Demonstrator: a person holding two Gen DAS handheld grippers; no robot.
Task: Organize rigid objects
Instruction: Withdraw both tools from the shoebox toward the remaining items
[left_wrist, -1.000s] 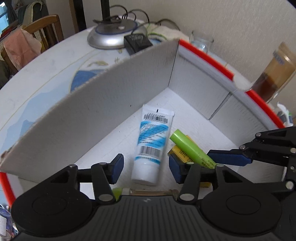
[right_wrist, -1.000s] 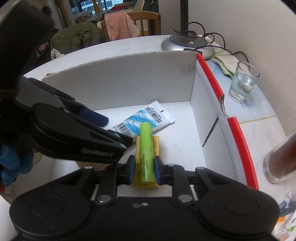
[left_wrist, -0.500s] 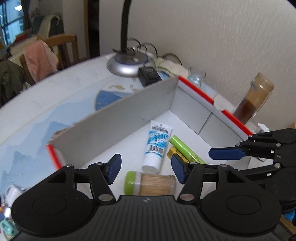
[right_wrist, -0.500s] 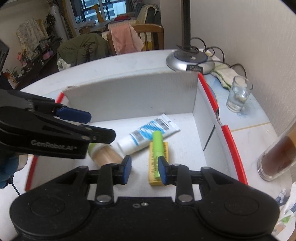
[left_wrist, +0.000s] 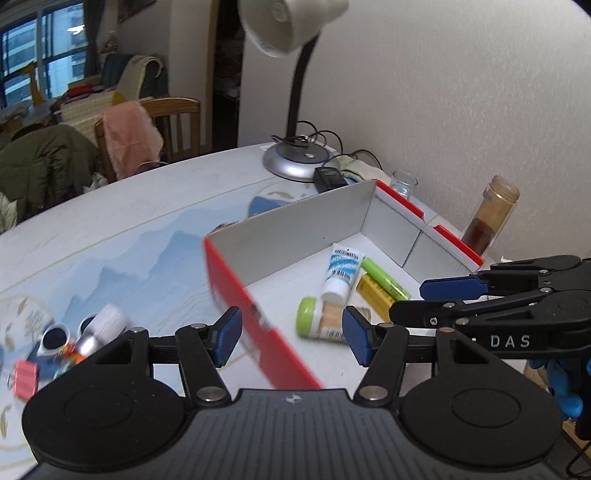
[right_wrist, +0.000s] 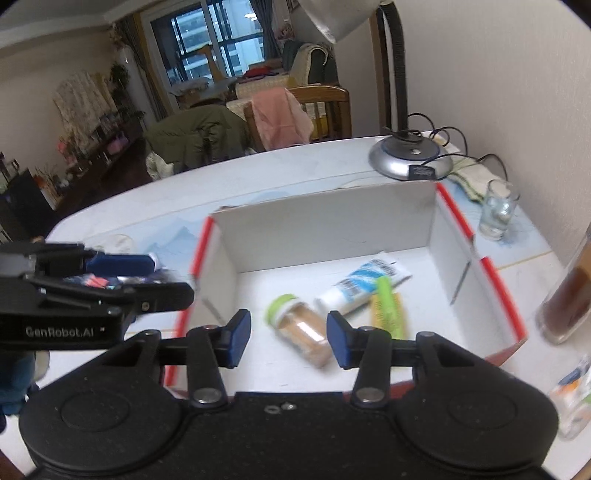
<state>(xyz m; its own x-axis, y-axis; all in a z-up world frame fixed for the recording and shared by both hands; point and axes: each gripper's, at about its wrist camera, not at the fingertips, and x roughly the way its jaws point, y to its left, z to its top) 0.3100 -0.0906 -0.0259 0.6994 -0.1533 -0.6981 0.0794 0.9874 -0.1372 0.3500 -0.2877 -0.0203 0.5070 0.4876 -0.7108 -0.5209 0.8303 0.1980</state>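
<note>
Box (right_wrist: 332, 225) on the table (right_wrist: 258, 173) holds a jar (right_wrist: 301, 334), tube (right_wrist: 364, 286) and stick (right_wrist: 386, 304); lamp (right_wrist: 410, 160) behind its far-right corner.

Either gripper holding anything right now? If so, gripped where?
Nothing held. Left gripper is open and empty; right gripper is opening, pads clear of the toothpick jar lying in the box.

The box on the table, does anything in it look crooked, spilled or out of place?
Nothing spilled or damaged. Inside the box, the toothpick jar lies on its side, the white tube lies slanted, and the green stick rests on the yellow packet. They lie at mixed angles, dropped in rather than lined up.
</note>
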